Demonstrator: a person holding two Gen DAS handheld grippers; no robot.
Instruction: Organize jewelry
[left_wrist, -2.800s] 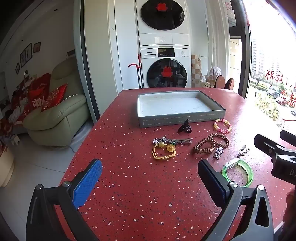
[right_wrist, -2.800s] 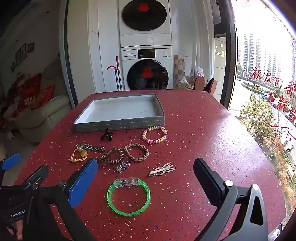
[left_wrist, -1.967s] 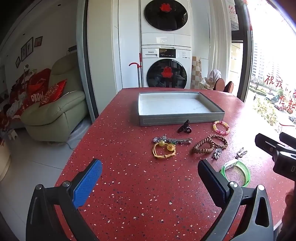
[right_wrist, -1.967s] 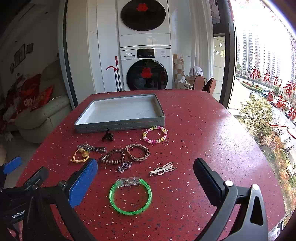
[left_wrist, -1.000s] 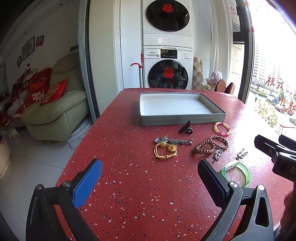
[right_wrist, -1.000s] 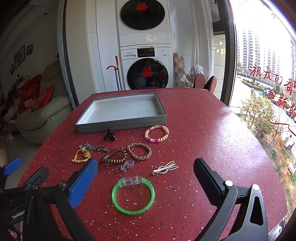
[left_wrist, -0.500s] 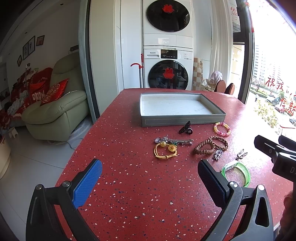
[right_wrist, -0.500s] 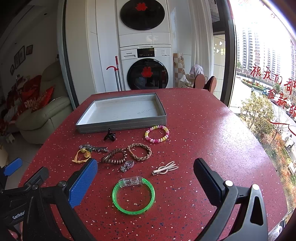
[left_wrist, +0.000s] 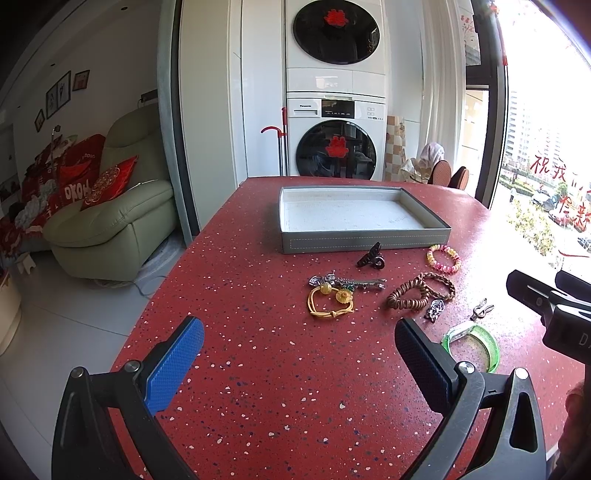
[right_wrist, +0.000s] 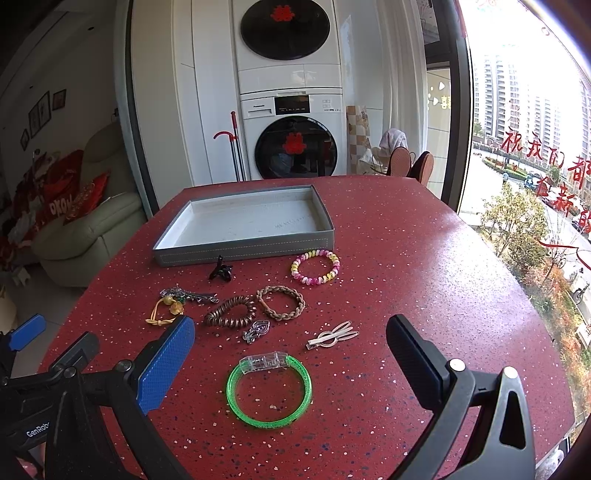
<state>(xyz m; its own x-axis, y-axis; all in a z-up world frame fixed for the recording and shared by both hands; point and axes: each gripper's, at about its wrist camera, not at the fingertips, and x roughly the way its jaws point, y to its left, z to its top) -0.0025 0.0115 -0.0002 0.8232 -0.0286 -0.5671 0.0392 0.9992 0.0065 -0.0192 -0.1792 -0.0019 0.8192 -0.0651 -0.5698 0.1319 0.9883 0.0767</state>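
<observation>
An empty grey tray (left_wrist: 365, 238) (right_wrist: 243, 251) stands on the red speckled table (left_wrist: 258, 369). In front of it lie a black claw clip (right_wrist: 221, 272), a pink-yellow bead bracelet (right_wrist: 315, 271), a silver barrette (right_wrist: 192, 294), a yellow cord bracelet (left_wrist: 330, 302), a brown coil band (right_wrist: 231, 312), a braided brown bracelet (right_wrist: 281, 302), a silver charm (right_wrist: 256, 330), a silver hair clip (right_wrist: 332, 335) and a green bangle (right_wrist: 269, 391). My left gripper (left_wrist: 299, 354) is open and empty, short of the yellow bracelet. My right gripper (right_wrist: 291, 365) is open and empty above the green bangle.
The table's left edge (left_wrist: 155, 306) drops to a tiled floor beside a green sofa (left_wrist: 110, 218). Stacked washing machines (right_wrist: 291, 110) stand beyond the table's far end. A window (right_wrist: 535, 147) runs along the right. The right gripper's body shows at the right of the left wrist view (left_wrist: 554, 314).
Both grippers have stayed open and nearly still. The views have drifted only slightly, and none of the jewelry has moved.
</observation>
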